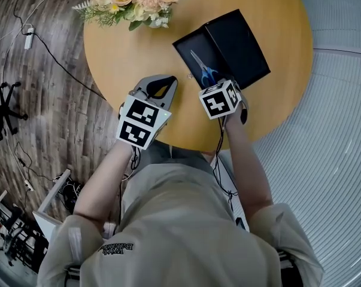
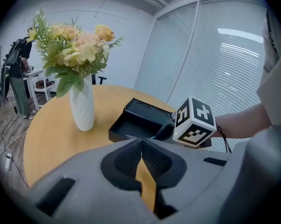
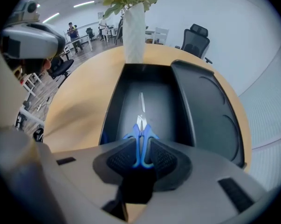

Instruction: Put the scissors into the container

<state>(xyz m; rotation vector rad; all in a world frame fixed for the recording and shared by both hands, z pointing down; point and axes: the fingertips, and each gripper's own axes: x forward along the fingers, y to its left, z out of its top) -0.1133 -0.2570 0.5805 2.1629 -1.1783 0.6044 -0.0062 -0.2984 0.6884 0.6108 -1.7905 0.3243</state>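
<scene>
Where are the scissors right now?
In the right gripper view, the scissors are clamped by their handles in the right gripper, blades over the black container tray.

Smooth wood table (image 1: 138,46), matt container (image 1: 191,43), metal-bladed scissors (image 1: 202,70)

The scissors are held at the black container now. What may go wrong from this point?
1. The right claw grips the scissors only at the blue handles, so the blades may swing or drop hard when it lets go.
2. The claw sits low between the walls of the container. Pushing further forward may slide the container toward the vase, which stands just beyond its far end.
</scene>
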